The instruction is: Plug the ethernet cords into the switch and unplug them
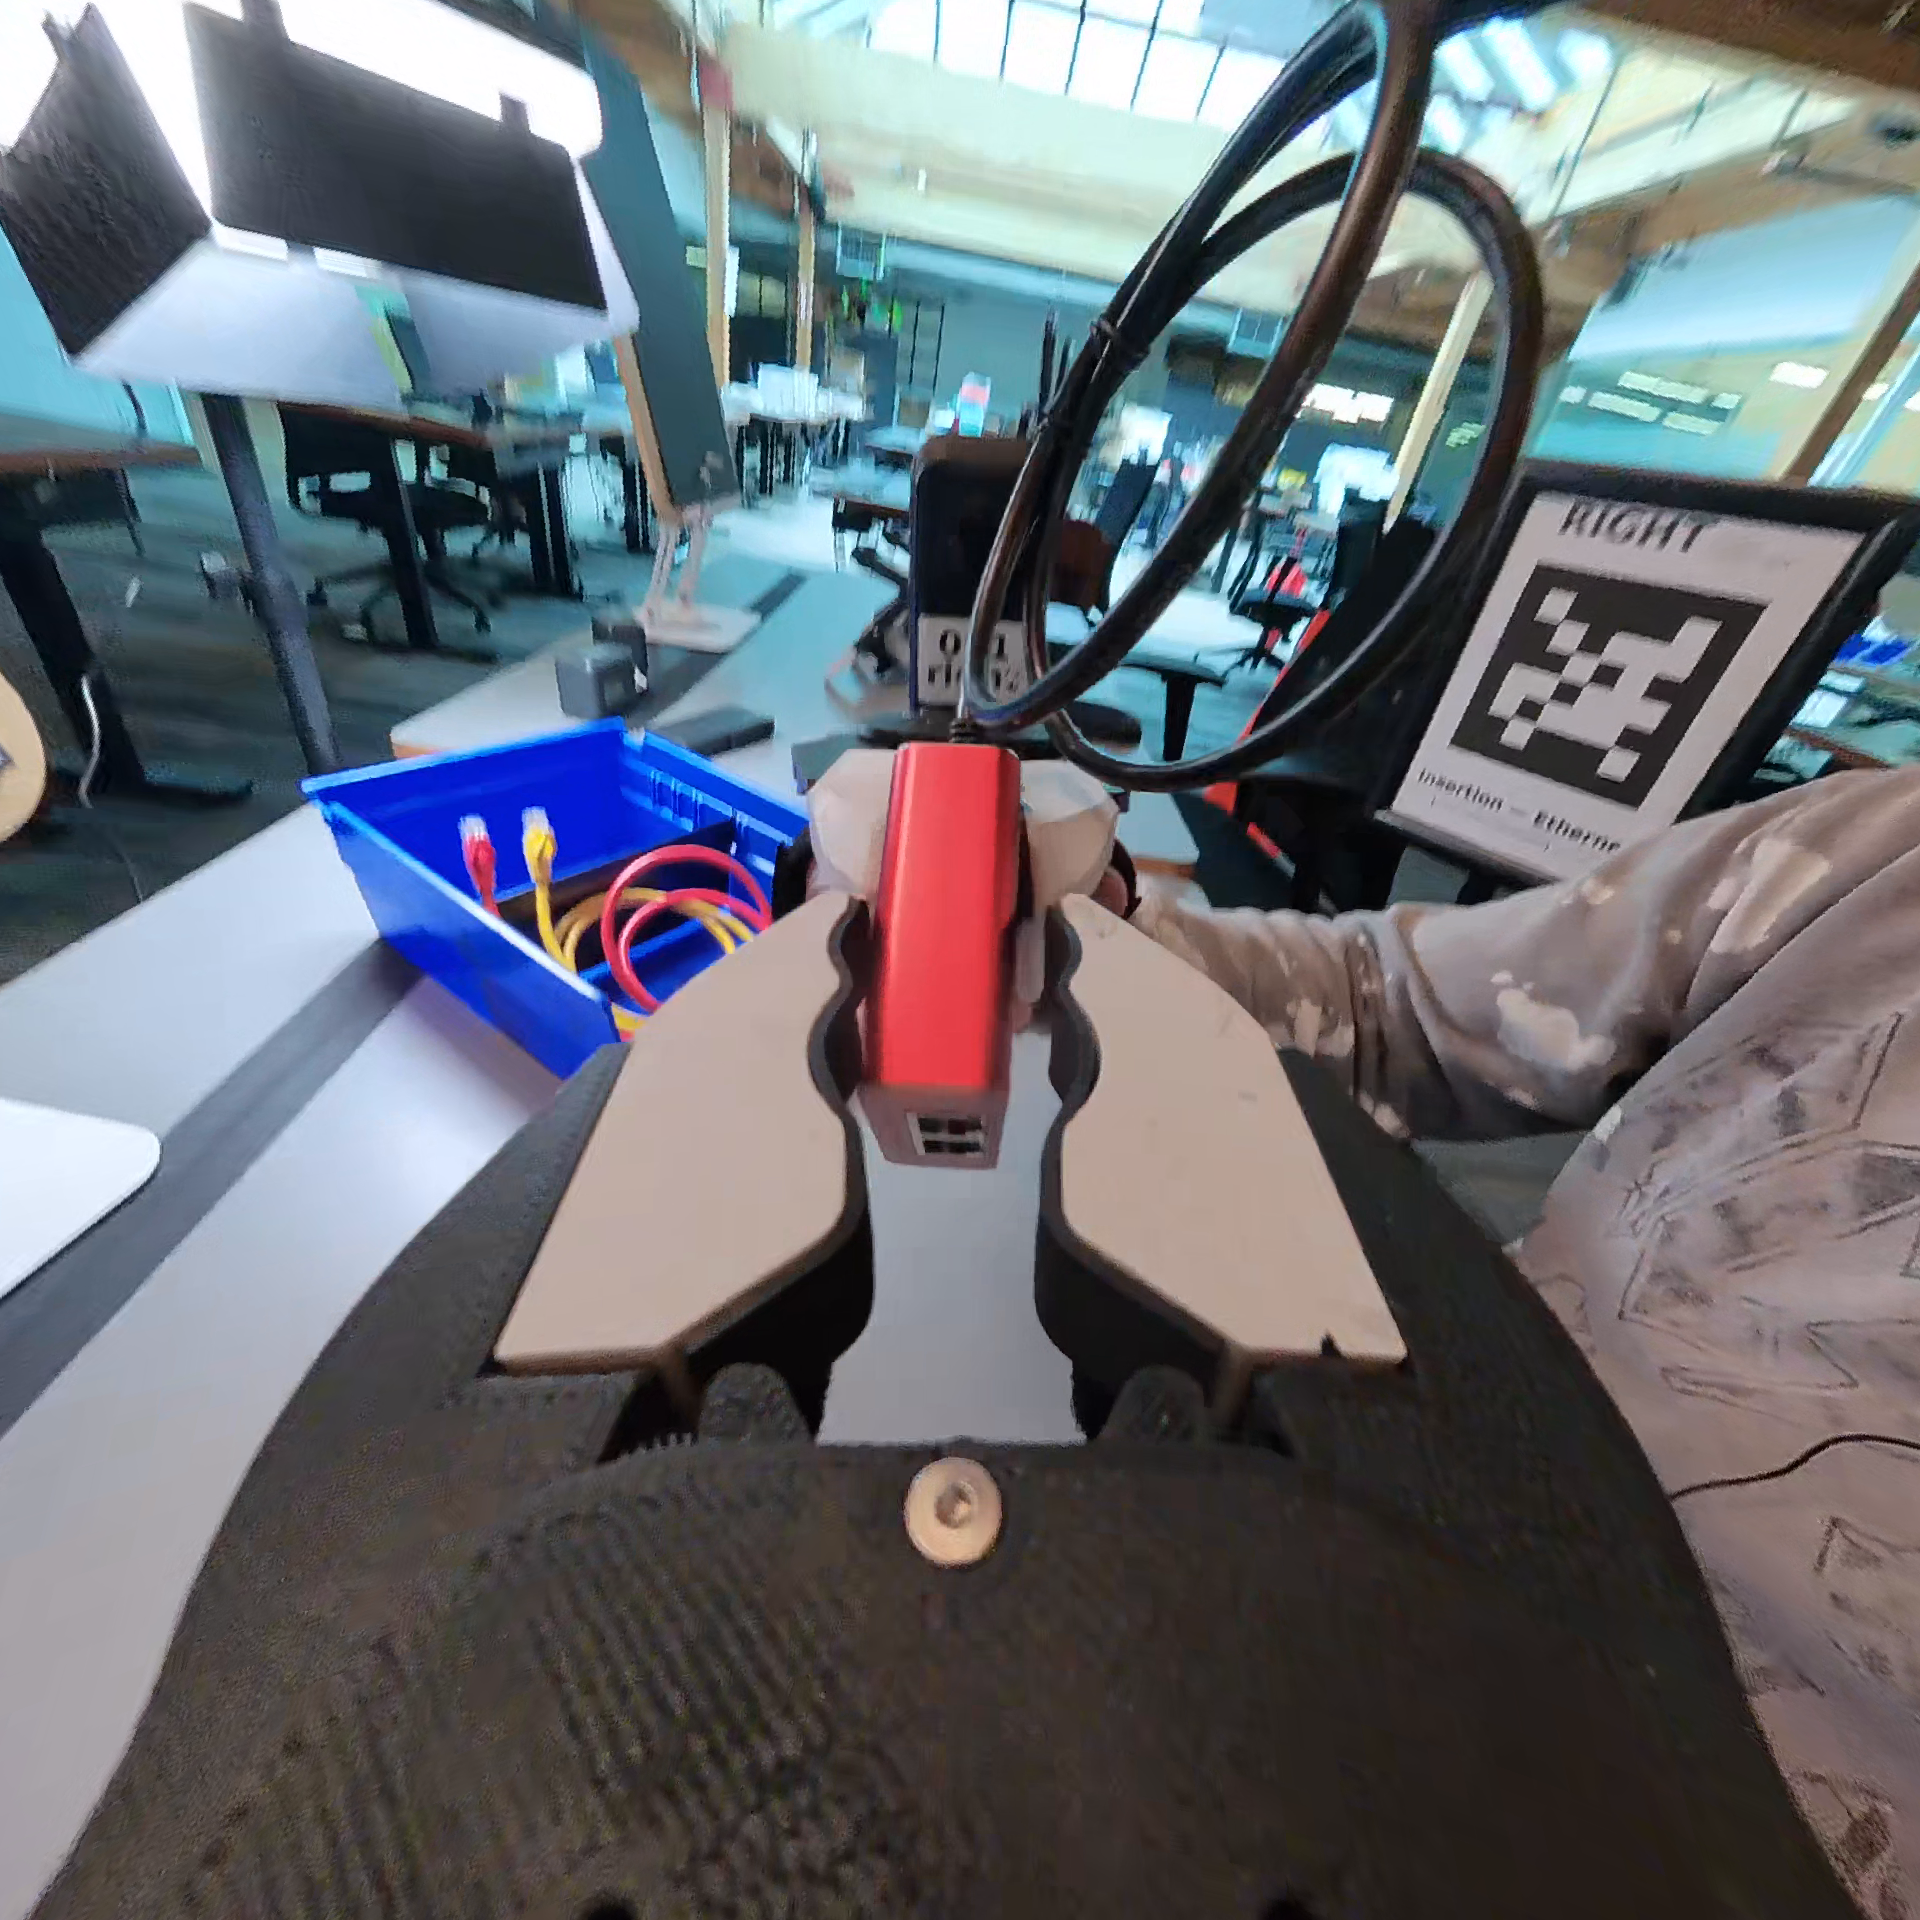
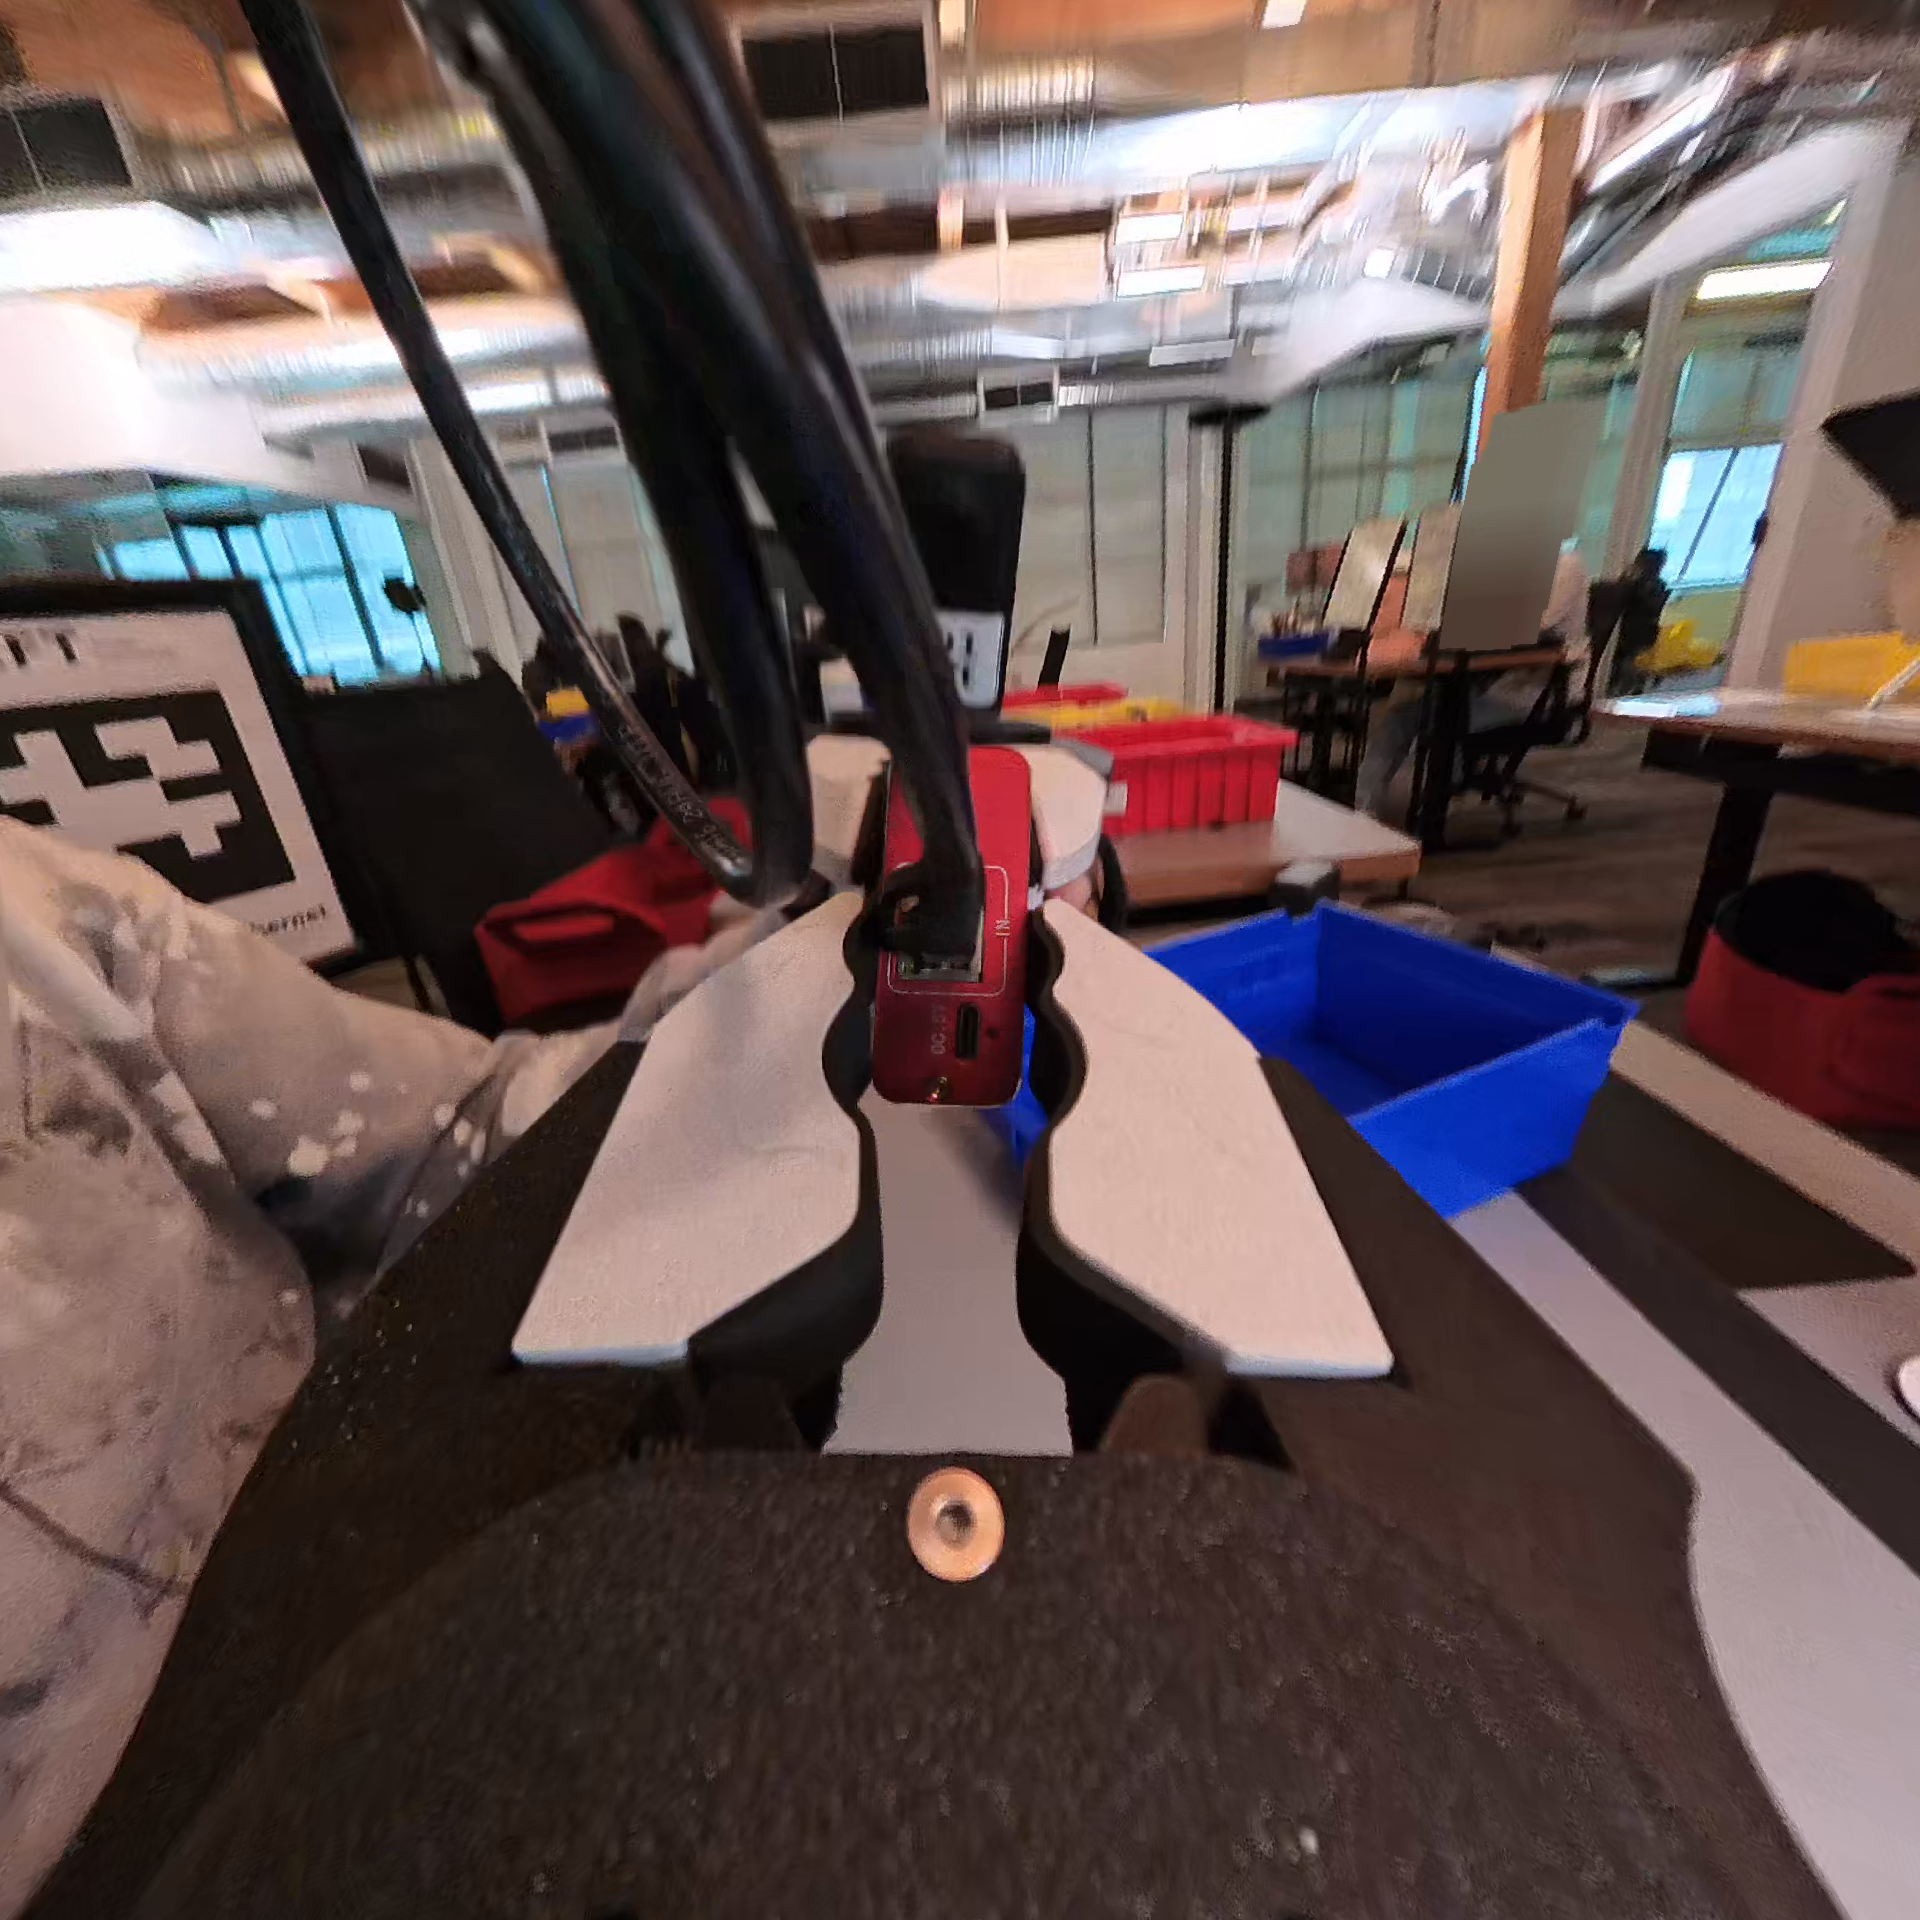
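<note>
Above the grey counter [image 1: 156,1455], the red ethernet switch [image 1: 940,925] is held in the air between both tools, apparently so it stays steady while being turned or passed across. The left tool [image 1: 951,966] clamps it with the open ports facing its camera; the right tool [image 2: 951,977] clamps the opposite end, where a looped black cable [image 2: 925,831] is already plugged in. The red ethernet cord [image 1: 665,914] and yellow ethernet cord [image 1: 582,914] lie coiled in the blue bin [image 1: 436,894] nearby, still unplugged, so the first insertion is probably ahead.
</note>
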